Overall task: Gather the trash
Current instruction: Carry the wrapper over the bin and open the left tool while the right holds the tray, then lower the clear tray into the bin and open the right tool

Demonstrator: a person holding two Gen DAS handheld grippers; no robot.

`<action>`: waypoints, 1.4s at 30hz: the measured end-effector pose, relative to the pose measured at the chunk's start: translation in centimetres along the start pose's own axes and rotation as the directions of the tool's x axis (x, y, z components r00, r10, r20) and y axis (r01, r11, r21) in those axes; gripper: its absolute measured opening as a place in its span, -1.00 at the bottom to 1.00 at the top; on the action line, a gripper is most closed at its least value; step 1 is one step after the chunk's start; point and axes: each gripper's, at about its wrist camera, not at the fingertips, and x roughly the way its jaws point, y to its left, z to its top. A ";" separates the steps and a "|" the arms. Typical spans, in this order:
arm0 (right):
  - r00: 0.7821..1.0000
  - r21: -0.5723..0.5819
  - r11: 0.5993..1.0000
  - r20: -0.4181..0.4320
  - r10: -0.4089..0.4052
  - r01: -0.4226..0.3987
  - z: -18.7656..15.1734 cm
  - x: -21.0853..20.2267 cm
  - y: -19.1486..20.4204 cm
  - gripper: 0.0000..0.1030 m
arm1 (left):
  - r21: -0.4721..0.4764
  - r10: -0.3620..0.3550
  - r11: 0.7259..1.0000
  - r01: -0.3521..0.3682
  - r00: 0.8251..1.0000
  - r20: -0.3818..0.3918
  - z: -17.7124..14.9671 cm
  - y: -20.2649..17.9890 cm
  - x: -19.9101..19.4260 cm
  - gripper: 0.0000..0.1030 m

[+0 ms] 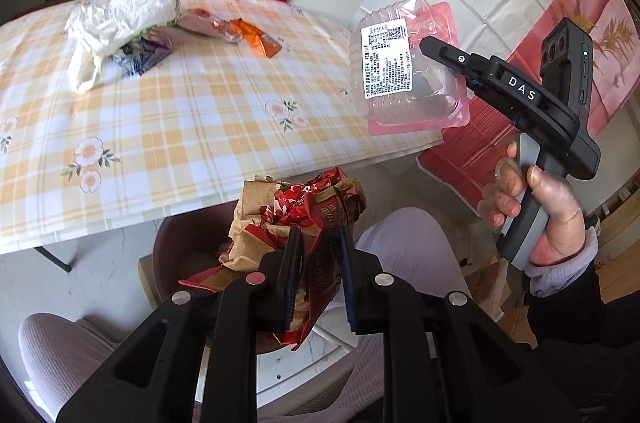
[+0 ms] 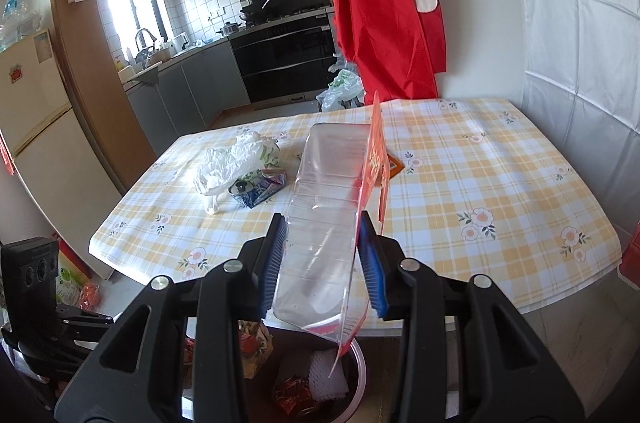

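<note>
My left gripper (image 1: pixel 320 233) is shut on a crumpled red and brown wrapper (image 1: pixel 304 207), held below the table edge over a dark bin (image 1: pixel 188 243). My right gripper (image 2: pixel 322 219) is shut on a clear plastic clamshell box (image 2: pixel 332 175) with a pink-red card backing. In the left wrist view that box (image 1: pixel 400 63) hangs off the table's near right corner in the right gripper (image 1: pixel 432 55). The bin's rim (image 2: pixel 362 363) lies just under the box, with a white foam net (image 2: pixel 326 375) and red scraps inside. On the checked table (image 2: pixel 480 175) lie a white plastic bag (image 2: pixel 232 159), a blue wrapper (image 2: pixel 260 189) and an orange wrapper (image 1: pixel 256 37).
A red garment (image 2: pixel 380 3) hangs behind the table's far edge. The person's knees in light trousers (image 1: pixel 404 243) flank the bin. Kitchen units (image 2: pixel 280 63) and a fridge (image 2: pixel 36 127) stand beyond on the left. Red sacks (image 1: pixel 480 143) and cardboard sit on the floor at right.
</note>
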 end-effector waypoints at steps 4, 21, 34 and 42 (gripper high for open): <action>1.000 0.003 1.000 -0.008 0.004 -0.004 -0.1 0.3 0.0 -0.25 | -0.010 -0.008 1.000 0.008 1.000 -0.015 0.1 0.1 0.5 -0.60; 0.997 -0.038 0.998 -0.052 0.051 -0.053 -0.6 0.7 1.8 -0.25 | -0.117 0.245 0.967 -0.227 0.953 0.177 1.5 2.2 -3.6 0.85; 0.980 -0.165 0.977 -0.170 0.104 -0.133 -3.4 0.8 5.5 -0.25 | -0.321 0.486 0.855 -0.408 0.846 0.219 1.2 6.8 -7.7 0.88; 0.930 -0.159 0.959 -0.322 0.175 -0.235 -5.5 2.6 7.0 -0.24 | -0.366 0.518 0.827 -0.427 0.832 0.201 0.4 8.1 -8.2 0.88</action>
